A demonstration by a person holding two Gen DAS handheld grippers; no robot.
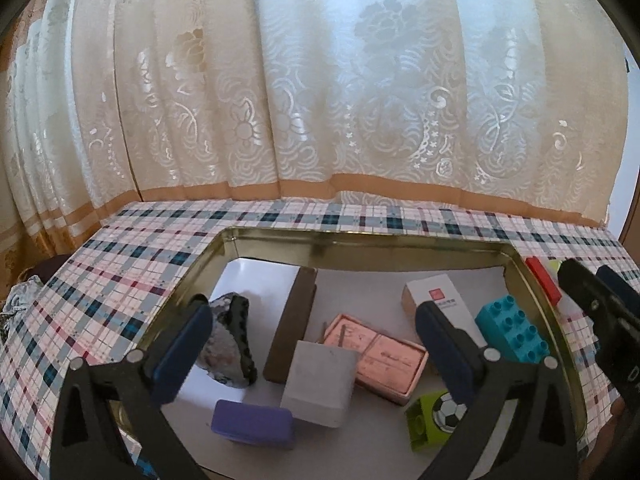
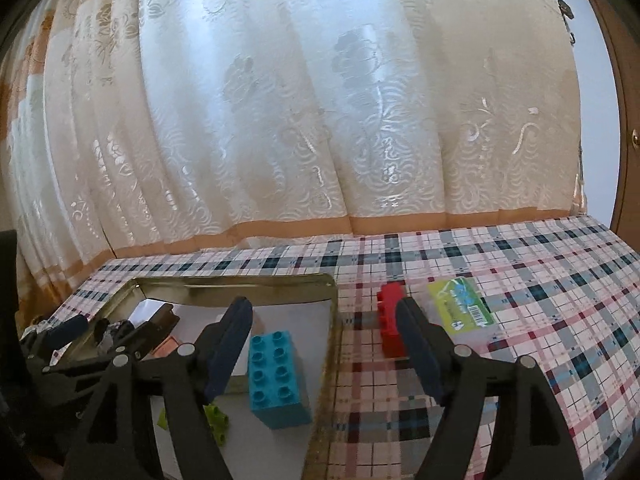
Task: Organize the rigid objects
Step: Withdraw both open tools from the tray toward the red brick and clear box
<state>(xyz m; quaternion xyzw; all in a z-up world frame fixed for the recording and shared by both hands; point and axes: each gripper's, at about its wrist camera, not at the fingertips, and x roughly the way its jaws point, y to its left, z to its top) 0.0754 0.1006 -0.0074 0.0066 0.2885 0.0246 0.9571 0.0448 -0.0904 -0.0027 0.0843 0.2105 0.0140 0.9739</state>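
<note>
A gold-rimmed tin tray [image 1: 360,237] [image 2: 240,280] sits on the plaid tablecloth. In it lie a grey cube [image 1: 320,384], a pink box [image 1: 384,356], a purple block [image 1: 252,424], a teal studded brick [image 1: 512,332] [image 2: 276,380], a green football block [image 1: 436,416], a white box [image 1: 436,292], a dark stone [image 1: 228,344] and a brown strip [image 1: 294,320]. My left gripper [image 1: 316,352] hangs open over the tray, holding nothing. My right gripper [image 2: 324,344] stands open astride the tray's right rim, its pads clear of the teal brick. A red brick [image 2: 390,328] [image 1: 542,280] lies outside on the cloth.
A green card [image 2: 460,306] lies on the tablecloth [image 2: 520,360] just right of the red brick. A patterned curtain [image 1: 320,100] hangs close behind the table's far edge. A wooden door frame [image 2: 624,160] stands at the far right.
</note>
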